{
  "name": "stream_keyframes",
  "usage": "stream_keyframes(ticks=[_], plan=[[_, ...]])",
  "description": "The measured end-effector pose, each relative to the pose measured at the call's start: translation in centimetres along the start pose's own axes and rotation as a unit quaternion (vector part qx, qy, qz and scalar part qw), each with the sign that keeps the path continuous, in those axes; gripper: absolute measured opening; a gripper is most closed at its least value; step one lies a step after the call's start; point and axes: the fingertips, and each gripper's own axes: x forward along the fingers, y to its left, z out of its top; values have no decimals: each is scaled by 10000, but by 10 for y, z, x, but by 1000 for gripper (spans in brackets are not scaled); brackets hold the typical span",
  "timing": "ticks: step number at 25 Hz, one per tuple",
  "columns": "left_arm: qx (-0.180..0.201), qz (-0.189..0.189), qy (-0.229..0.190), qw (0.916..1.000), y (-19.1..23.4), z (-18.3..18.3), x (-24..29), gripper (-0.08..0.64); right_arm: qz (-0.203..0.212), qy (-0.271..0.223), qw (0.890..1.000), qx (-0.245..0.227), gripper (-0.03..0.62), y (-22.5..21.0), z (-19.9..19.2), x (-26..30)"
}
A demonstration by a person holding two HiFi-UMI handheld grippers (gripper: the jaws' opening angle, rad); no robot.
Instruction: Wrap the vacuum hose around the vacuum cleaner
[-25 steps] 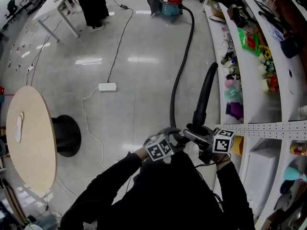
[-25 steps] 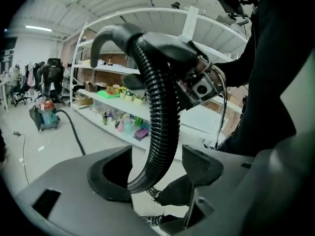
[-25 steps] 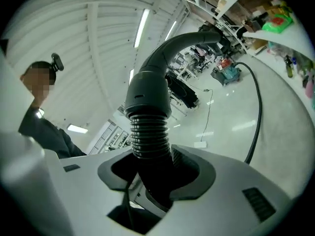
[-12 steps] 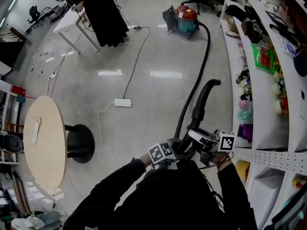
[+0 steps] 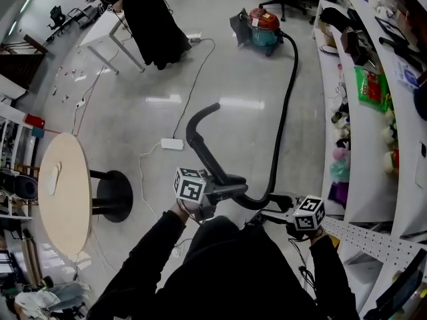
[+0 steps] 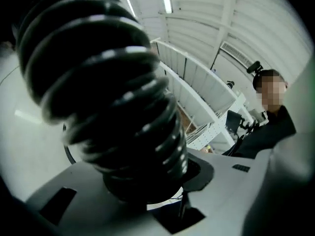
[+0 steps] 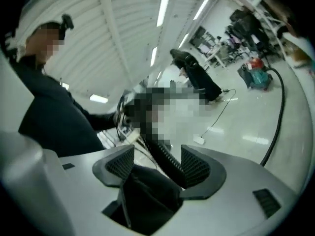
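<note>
Head view: black ribbed vacuum hose [image 5: 287,105] trailing over the glossy floor from a red-and-teal canister vacuum cleaner [image 5: 262,27] far up the frame, well apart from both hands; near end carried at chest level, with its stiff curved black handle tube [image 5: 198,133] standing up and arching left; left gripper [image 5: 227,189] set across the foot of that tube; right gripper [image 5: 273,213] just beside it, further along the hose toward the canister; white power strip [image 5: 171,143] and its cable lying on the floor between, round beige table [image 5: 63,199] off to the left.

Left gripper view: filled by thick black corrugations close to the lens; pinching the hose after just closing on it; seated deep, near the jaw roots.

Right gripper view: spread, having just opened; hose lying loose between the ridged pads [image 7: 196,167], against the right one, with a gap on the left; rest of it curving away over the floor to the canister.

Handling, as judged: probably light, limp along its length, yet springy enough to uncoil if let go; ribs good for purchase, little risk of slipping; handle tube rigid, awkward as a lever. Best taken on the corrugated part, hands close together, feeding loops; canister likely heavy enough to stay put, though a hard tug could roll it.
</note>
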Motion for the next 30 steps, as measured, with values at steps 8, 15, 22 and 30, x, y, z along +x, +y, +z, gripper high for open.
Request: stream_keyframes(ticks=[8, 15, 22, 30], plan=[[-353, -615, 222, 9972, -5, 53, 6, 161, -290, 2026, 9536, -2208, 307, -16, -20, 69], [-1142, -1130, -214, 9868, 36, 130, -20, 161, -457, 1489, 9719, -1766, 193, -34, 51, 93], [-1304, -827, -144, 9879, 113, 202, -32, 353, -284, -220, 9993, 142, 186, -57, 154, 101], [-2493, -1165, -164, 9613, 172, 195, -59, 357, 78, -483, 9917, 1189, 167, -77, 184, 122]])
